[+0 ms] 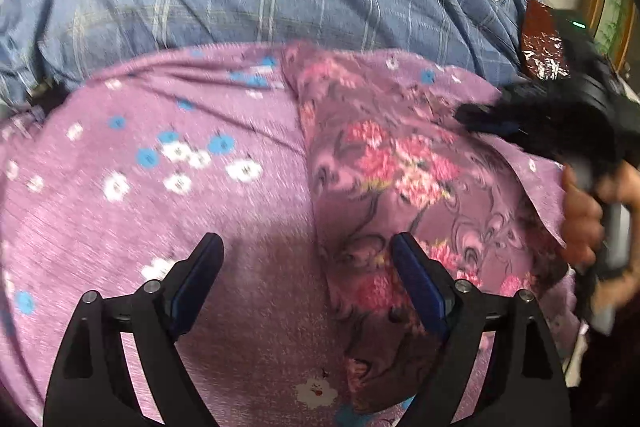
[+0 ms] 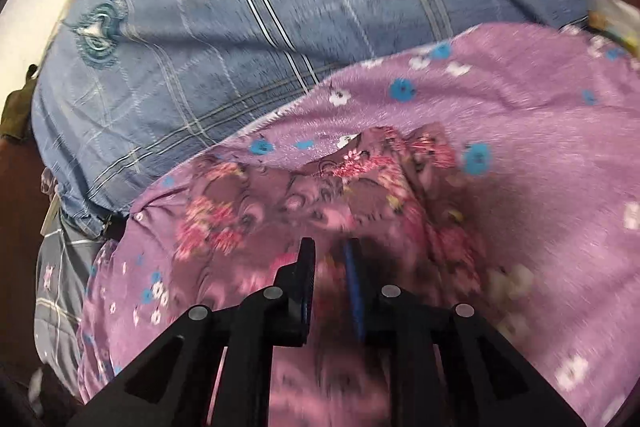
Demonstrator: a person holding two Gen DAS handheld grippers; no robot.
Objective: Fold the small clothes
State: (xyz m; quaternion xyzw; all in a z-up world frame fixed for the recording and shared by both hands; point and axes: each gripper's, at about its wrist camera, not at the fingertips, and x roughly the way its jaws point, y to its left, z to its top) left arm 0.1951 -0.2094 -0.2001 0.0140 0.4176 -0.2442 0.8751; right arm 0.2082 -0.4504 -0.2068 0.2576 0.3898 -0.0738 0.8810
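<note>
The garment [image 1: 404, 183], a small mauve piece with pink flowers, lies crumpled on the purple sheet [image 1: 168, 187] in front of me, one long edge running down the middle of the left view and its bulk bunched toward my right side. I judge this as early in the fold: the piece is laid down but not yet flattened or squared.

My left gripper [image 1: 308, 247] hangs over the sheet with its jaws spread wide and nothing between them; the right-hand finger sits just over the garment's edge, the other over bare sheet. My right gripper [image 2: 330, 247] points down at the garment's middle with its jaws only a narrow slit apart. I see no cloth pinched in that slit, though the picture is blurred, so I take it as empty. In the left view my right hand [image 1: 584, 215] shows at the far side, around the handle.

Next, I think, each gripper must find a corner or hem, pinch a single layer and draw the piece flat before any fold. The wrinkles hide where the corners lie.

Beyond the sheet lies a blue checked cloth [image 2: 240, 27], touching its far edge. A brown shiny wrapper [image 1: 540, 43] sits near the right. The sheet is soft, so I could easily pinch it along with the garment.
</note>
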